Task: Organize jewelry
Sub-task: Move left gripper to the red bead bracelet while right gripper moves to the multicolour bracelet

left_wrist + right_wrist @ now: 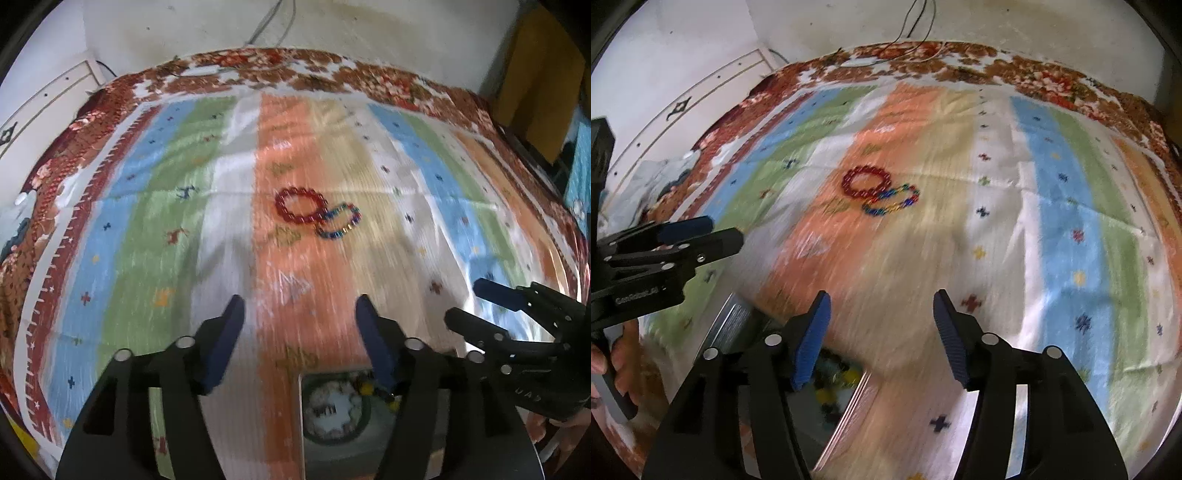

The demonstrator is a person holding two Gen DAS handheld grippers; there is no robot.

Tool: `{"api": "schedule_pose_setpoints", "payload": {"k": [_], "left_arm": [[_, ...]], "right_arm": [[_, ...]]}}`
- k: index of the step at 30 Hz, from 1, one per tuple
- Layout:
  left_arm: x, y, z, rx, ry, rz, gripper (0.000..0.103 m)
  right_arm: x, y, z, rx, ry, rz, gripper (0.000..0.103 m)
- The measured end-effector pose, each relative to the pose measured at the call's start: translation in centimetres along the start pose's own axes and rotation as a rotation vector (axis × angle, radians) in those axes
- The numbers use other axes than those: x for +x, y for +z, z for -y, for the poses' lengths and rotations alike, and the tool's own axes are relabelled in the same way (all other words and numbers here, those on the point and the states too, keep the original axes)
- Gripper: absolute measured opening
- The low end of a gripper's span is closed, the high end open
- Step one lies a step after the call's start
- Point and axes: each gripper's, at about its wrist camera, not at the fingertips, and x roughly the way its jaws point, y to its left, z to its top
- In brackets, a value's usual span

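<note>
**Both grippers spread and empty above the striped cloth**

Nearest you, your left gripper [299, 299] fills the bottom of the left wrist view, its two blue-padded fingers [225, 343] standing well apart with only cloth showing between them. Nothing is pinched or touched. Your right gripper [882, 295] looks the same in the right wrist view: jaws spread, nothing between them. Each gripper also shows at the side edge of the other's view, close beside it, with part of a hand [620, 358] on the left handle.

Just below and between the fingers lies a tray [301, 424] with a pale metallic rim. In the left view it holds a whitish, scalloped round shape; a few dark and yellow beads [827, 391] lie inside, but blur hides their detail.

Two bracelets sit farther out, near the middle of the cloth. A red beaded bracelet [301, 205] lies flat as a ring on the orange stripe. A multicoloured beaded bracelet [340, 221] lies just to its right, overlapping or touching it where orange meets cream.

All of this rests on a striped cloth [140, 206] in blue, green, white, orange and cream with small cross motifs, bordered by a red floral blanket [266, 62]. A white wall [369, 33] stands behind the far edge. Bare cloth lies between the grippers and the bracelets, and wide to either side.
</note>
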Motion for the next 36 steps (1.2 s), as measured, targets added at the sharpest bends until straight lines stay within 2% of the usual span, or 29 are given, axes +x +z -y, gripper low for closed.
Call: {"api": "schedule_pose_setpoints", "payload": {"k": [7, 16, 19, 36], "left_arm": [[1.5, 1.9, -0.8, -0.011, 0.055, 0.024, 0.075], [3.6, 3.8, -1.2, -0.028, 0.064, 0.030, 0.085], [4.6, 4.5, -1.5, -0.032, 0.076, 0.022, 0.087], [9.1, 7.0, -2.2, -0.046, 0.071, -0.046, 0.087]], "right_arm": [[1.2, 1.8, 1.2, 0.016, -0.032, 0.009, 0.061], [3.5, 3.7, 2.1, 0.003, -0.071, 0.003, 0.062], [4.0, 4.3, 2.4, 0.014, -0.068, 0.006, 0.066], [8.0, 7.0, 3.7, 0.071, -0.044, -0.037, 0.067]]}}
